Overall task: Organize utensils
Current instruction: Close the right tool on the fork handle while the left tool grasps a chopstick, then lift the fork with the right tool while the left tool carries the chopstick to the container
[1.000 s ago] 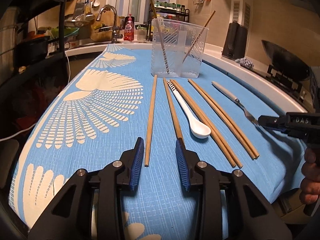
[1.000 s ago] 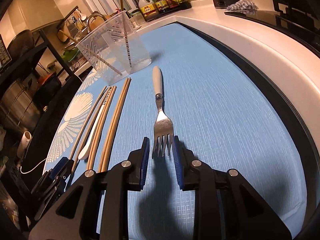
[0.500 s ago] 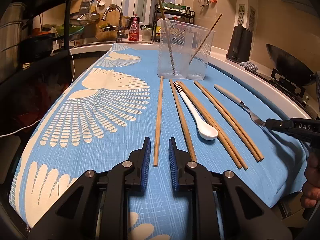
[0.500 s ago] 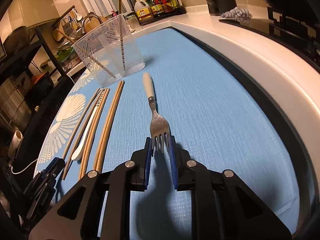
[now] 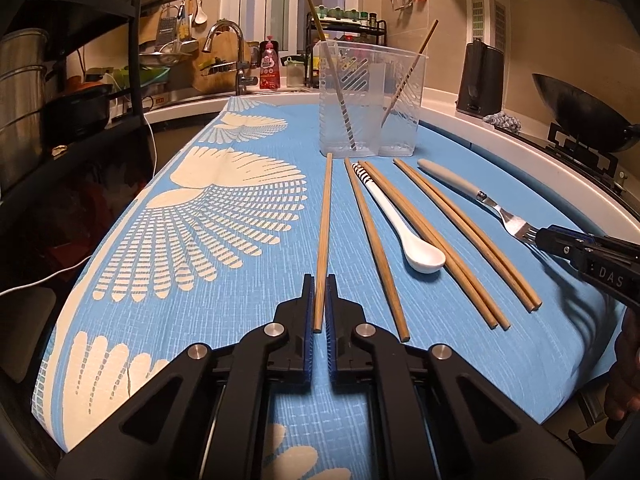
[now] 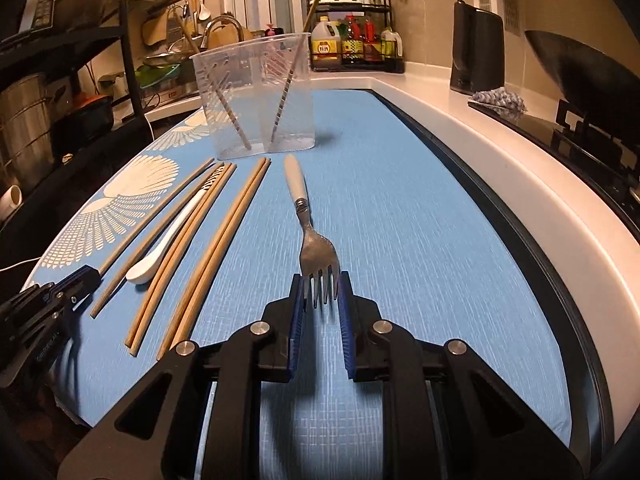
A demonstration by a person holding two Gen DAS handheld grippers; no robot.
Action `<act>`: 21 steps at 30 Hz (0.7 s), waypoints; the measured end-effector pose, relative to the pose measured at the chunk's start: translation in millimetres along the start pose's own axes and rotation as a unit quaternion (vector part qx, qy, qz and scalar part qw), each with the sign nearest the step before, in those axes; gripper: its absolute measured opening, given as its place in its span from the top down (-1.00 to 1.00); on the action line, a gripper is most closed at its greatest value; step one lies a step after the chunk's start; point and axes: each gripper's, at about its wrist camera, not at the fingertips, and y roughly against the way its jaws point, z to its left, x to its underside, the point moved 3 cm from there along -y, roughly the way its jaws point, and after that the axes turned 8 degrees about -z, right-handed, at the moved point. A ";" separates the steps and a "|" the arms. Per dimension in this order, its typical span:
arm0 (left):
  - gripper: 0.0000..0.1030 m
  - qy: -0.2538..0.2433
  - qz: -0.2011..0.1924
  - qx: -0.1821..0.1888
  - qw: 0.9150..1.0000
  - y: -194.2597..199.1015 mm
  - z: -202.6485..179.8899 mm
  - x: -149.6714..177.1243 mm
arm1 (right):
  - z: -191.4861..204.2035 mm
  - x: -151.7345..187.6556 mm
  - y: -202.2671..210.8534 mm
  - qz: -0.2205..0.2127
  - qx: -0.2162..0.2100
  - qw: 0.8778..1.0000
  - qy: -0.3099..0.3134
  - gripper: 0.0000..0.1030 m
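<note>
Chopsticks, a white spoon (image 5: pixel 404 232) and a fork (image 6: pixel 310 224) are lying in a row on the blue-clothed tabletop (image 5: pixel 240 320), just before a clear holder (image 5: pixel 370 96). The left tool (image 5: pixel 320 300) is pinching the near end of the leftmost chopstick (image 5: pixel 324 236). The right tool (image 6: pixel 320 292) is pinching the fork's tines.

Wooden chopsticks (image 5: pixel 323 232) lie in rough parallel on the blue cloth, one pinched at its near end; a white spoon (image 5: pixel 404 224) with a striped handle rests among them, bowl nearest; the pale-handled fork (image 6: pixel 310 228) lies rightmost, tines clamped; behind stands the clear holder (image 5: pixel 370 98), two chopsticks leaning inside.
</note>
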 end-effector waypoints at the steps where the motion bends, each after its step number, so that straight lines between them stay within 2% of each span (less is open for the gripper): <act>1: 0.90 -0.001 0.000 -0.001 1.000 0.0 0.0 0.0 | 3.1 -0.3 0.3 -0.001 0.002 1.000 0.009 0.66; 6: 0.90 -0.004 -0.001 -0.001 1.000 0.2 -0.1 0.0 | 11.3 0.3 0.2 -0.002 -0.001 1.000 0.025 0.66; 12: 0.90 -0.004 -0.001 -0.002 1.000 0.4 -0.4 -0.2 | 8.2 -1.3 -2.6 0.017 -0.019 1.000 -0.002 0.60; 21: 0.91 -0.013 -0.003 -0.004 1.000 2.5 -2.9 0.9 | 7.3 -4.4 3.8 0.000 -0.011 1.000 -0.005 0.64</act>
